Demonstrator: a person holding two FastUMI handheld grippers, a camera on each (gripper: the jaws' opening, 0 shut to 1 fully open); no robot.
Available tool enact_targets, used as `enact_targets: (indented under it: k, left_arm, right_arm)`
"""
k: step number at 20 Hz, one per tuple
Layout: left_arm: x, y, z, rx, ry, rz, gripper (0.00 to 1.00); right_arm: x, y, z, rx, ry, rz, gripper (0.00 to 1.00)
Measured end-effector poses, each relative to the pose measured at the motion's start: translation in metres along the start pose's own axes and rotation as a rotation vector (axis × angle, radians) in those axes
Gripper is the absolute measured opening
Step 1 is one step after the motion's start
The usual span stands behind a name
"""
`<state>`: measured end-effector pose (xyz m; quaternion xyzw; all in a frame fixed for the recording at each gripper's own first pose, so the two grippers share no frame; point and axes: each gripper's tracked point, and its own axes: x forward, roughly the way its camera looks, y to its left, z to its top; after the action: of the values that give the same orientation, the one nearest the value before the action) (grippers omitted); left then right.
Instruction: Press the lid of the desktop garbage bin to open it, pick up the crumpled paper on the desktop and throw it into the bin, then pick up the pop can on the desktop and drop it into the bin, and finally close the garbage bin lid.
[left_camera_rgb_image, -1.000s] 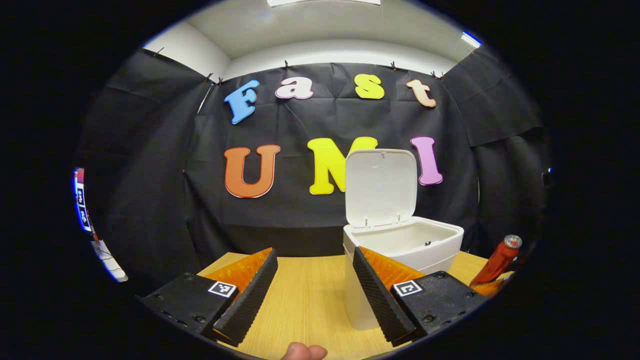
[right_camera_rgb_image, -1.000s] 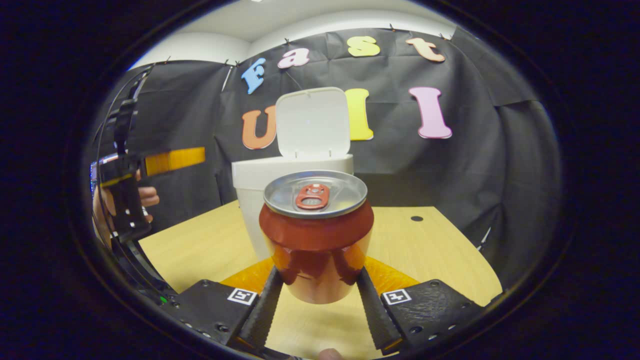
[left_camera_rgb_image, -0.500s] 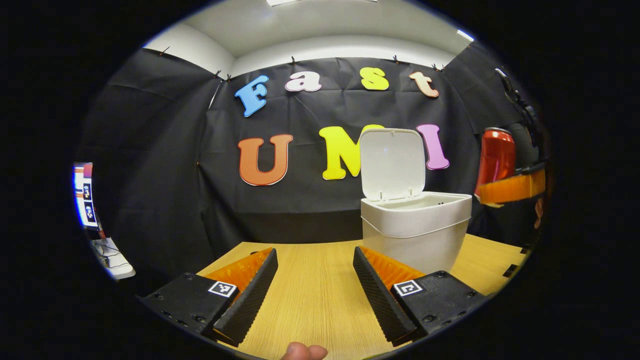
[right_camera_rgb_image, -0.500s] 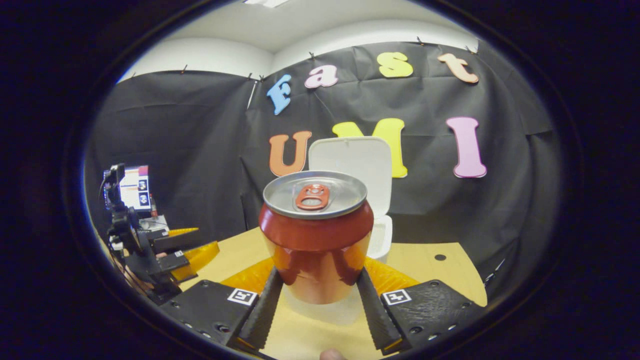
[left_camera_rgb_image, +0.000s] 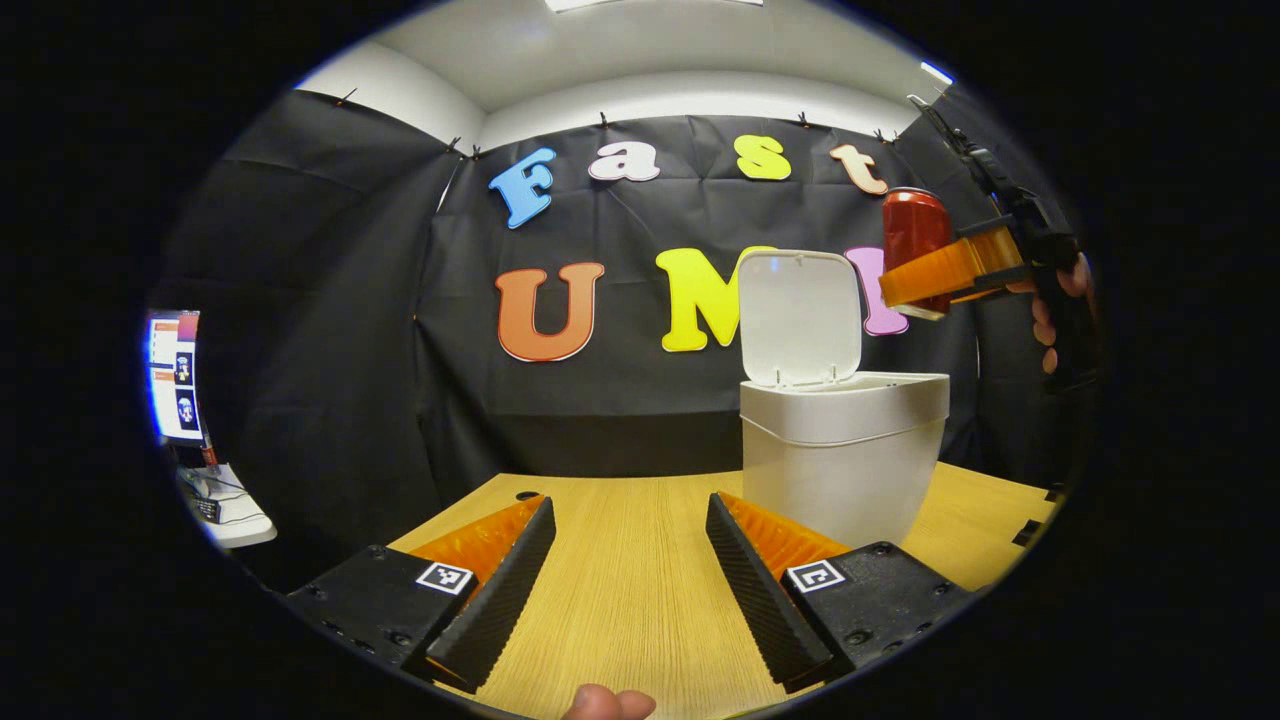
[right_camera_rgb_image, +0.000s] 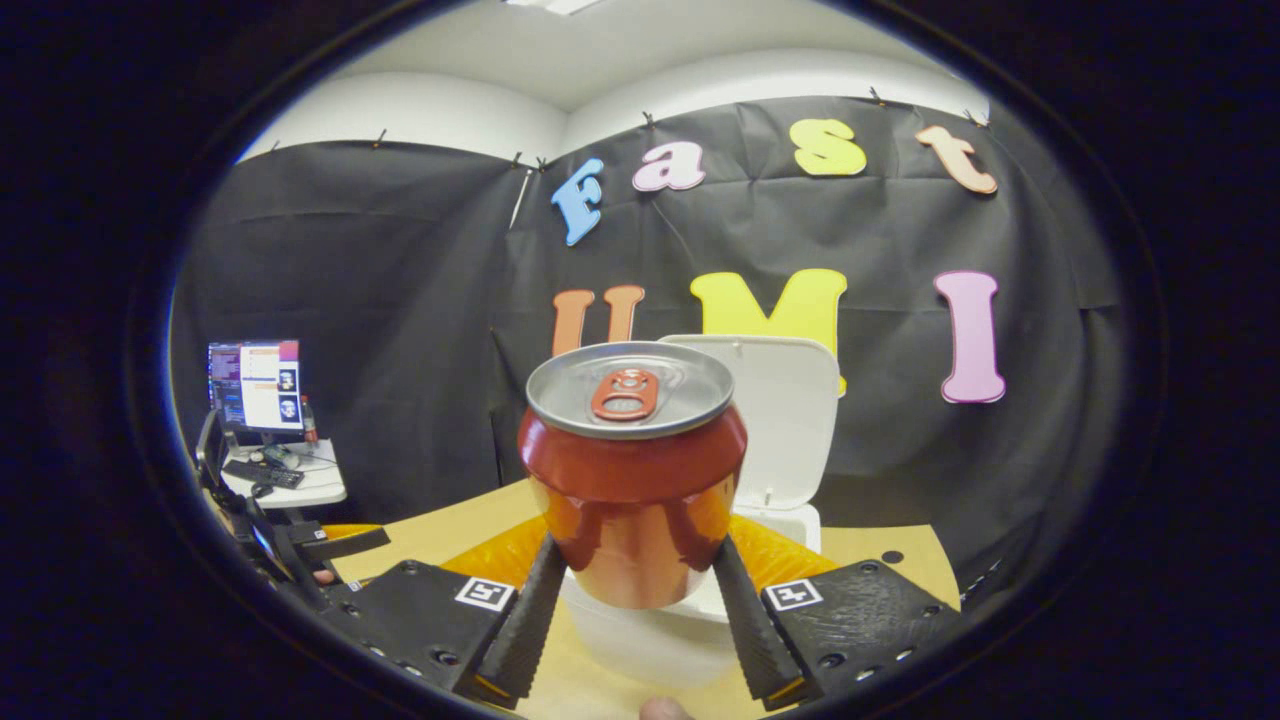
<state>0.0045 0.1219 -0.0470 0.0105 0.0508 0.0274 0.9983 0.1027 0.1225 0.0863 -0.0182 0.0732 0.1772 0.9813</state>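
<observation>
Since half a second ago the right gripper (right_camera_rgb_image: 632, 600) has risen with the pop can (right_camera_rgb_image: 632, 470), which now hangs above the open bin (right_camera_rgb_image: 655, 630) rather than in front of it.

Seen from the left gripper view, a lit monitor (left_camera_rgb_image: 175, 375) stands at the far left on a small side table (left_camera_rgb_image: 230, 515). The left gripper (left_camera_rgb_image: 630, 570) hovers low over the wooden desktop (left_camera_rgb_image: 625, 590), its jaws apart with nothing between them. Right of centre stands the white garbage bin (left_camera_rgb_image: 845, 460), its lid (left_camera_rgb_image: 800, 315) tipped up and back. Farther right and higher, the pop can (left_camera_rgb_image: 915, 235) sits upright, clamped between the right gripper's fingers (left_camera_rgb_image: 945, 272), just above and to the right of the bin's mouth, with a hand (left_camera_rgb_image: 1050, 310) behind it.
</observation>
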Motion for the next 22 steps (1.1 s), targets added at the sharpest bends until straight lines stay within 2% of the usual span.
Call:
enact_targets:
  k: [9, 14, 18, 22]
  left_arm:
    - [-0.003, 0.007, -0.010, 0.034, -0.005, 0.007, 0.98]
    - [-0.007, 0.003, -0.016, 0.077, -0.001, -0.015, 0.98]
    - [-0.009, -0.014, -0.019, 0.024, 0.011, -0.059, 0.98]
    - [-0.010, -0.010, -0.015, 0.027, 0.002, -0.052, 0.98]
  right_arm:
    - [0.042, 0.017, 0.025, -0.002, 0.017, 0.004, 0.77]
    - [0.055, 0.020, 0.018, 0.004, 0.045, -0.006, 0.77]
    - [0.061, 0.012, 0.017, 0.014, 0.059, -0.041, 0.76]
    - [0.068, 0.004, 0.016, 0.017, 0.068, -0.068, 0.76]
